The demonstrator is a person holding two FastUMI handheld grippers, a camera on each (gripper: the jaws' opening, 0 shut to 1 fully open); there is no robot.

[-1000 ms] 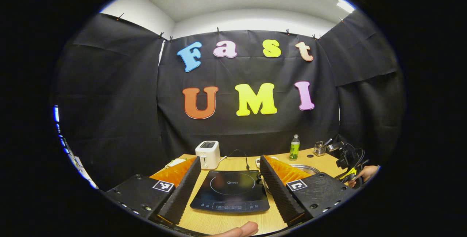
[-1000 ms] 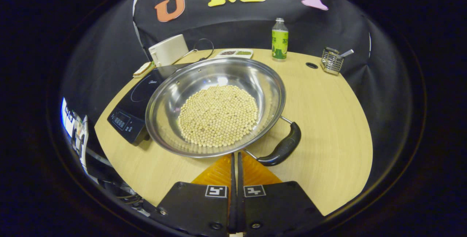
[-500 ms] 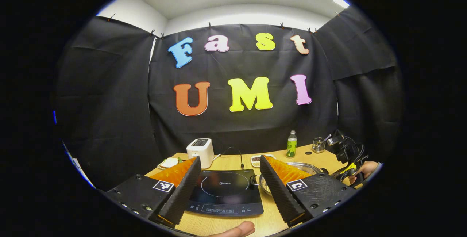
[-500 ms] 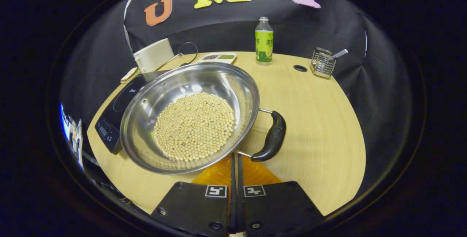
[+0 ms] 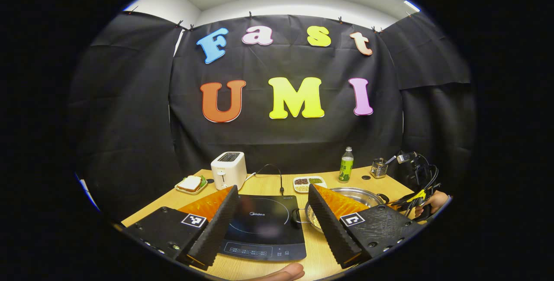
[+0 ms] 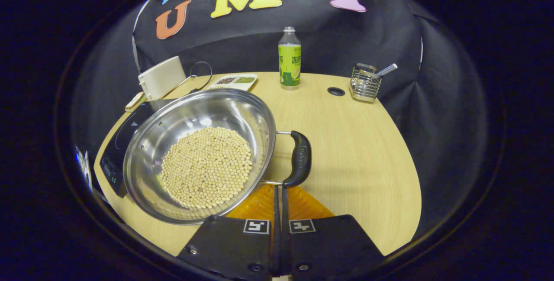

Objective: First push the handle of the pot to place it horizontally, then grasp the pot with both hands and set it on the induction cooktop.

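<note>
In the right gripper view we see the pot (image 6: 203, 155), a wide steel pan with a layer of pale beans (image 6: 207, 166) in its bottom, sitting on the wooden tabletop (image 6: 359, 151) with its left edge over or against the black induction cooktop (image 6: 113, 146); we cannot tell whether it rests on it. The pot's black handle (image 6: 298, 158) points to the right of the pan. Our right gripper (image 6: 280, 194) has its fingers pressed together with nothing between them, their tips just below the near end of the handle; contact is not clear. In the left gripper view our left gripper (image 5: 272, 203) holds its fingers wide apart above the cooktop (image 5: 262, 224), gripping nothing, and the pot (image 5: 355, 195) lies just right of the cooktop, partly behind the right finger. Farther back on the tabletop stand a white toaster (image 5: 228, 169), a sandwich on a small plate (image 5: 189, 184), a divided dish (image 5: 309, 182), a green bottle (image 6: 289, 60) and a wire holder (image 6: 365, 82).
</note>
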